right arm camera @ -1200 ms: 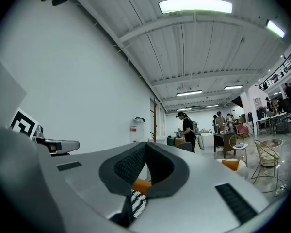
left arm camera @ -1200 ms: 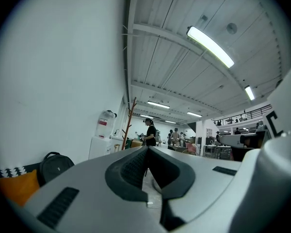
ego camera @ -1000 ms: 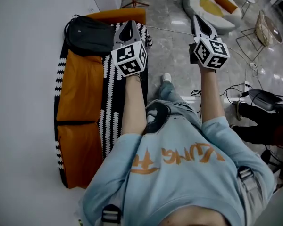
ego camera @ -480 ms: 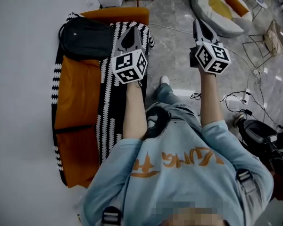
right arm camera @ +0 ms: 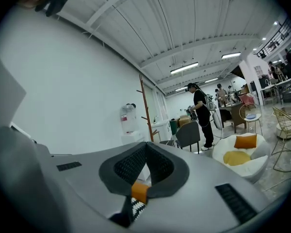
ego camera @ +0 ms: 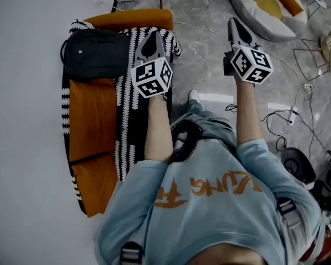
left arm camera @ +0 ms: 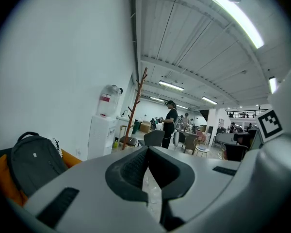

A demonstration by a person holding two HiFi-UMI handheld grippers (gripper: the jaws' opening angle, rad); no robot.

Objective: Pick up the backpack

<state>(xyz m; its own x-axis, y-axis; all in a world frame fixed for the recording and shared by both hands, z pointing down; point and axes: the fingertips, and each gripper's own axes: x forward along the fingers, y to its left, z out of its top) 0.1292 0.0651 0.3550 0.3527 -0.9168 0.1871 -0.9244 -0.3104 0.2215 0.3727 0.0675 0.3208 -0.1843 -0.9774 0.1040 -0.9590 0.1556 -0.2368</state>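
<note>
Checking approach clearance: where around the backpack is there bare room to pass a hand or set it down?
Free: the orange seat cushions nearer than the backpack, between wall and patterned throw; the floor strip between sofa and right gripper. Crowded: cables and beanbag at the right.

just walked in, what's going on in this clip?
A person holds tongs in each hand beside an orange sofa with a striped throw. The black backpack lies at the sofa's far end, untouched. The left tongs are shut and empty, above the throw next to the backpack. The right tongs, also shut and empty, are out over the floor. No grasp yet.
</note>
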